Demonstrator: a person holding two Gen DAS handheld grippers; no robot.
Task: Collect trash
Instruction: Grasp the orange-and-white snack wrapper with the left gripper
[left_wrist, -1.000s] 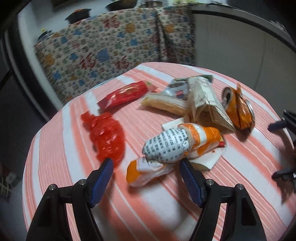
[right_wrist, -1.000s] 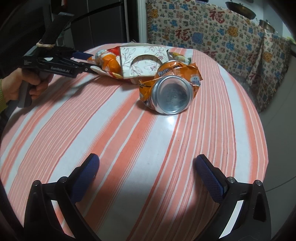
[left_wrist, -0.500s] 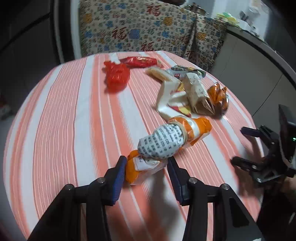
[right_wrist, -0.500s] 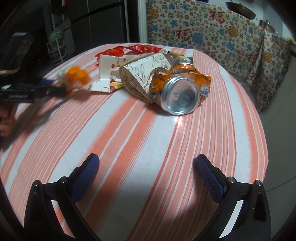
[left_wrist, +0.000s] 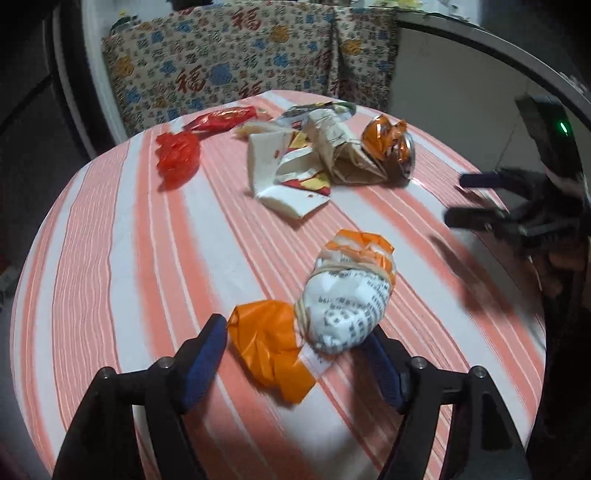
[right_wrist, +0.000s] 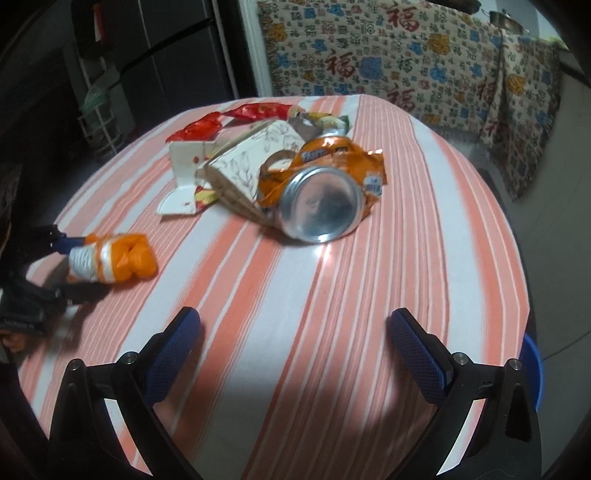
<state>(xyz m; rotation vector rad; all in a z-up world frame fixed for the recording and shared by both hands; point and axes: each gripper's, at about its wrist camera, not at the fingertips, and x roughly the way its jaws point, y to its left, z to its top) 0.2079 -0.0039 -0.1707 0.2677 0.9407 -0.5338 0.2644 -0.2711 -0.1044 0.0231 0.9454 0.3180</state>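
Left tongs (left_wrist: 295, 354) opening, my orange-and-white wrapper (left_wrist: 332, 310) loose between them near the bench (left_wrist: 110, 258) edge. Right tongs (right_wrist: 295, 350) spread wide, empty. Crushed can (right_wrist: 321, 199), carton (left_wrist: 288, 173) and red wrappers (left_wrist: 177, 155) remain uncollected; little done.
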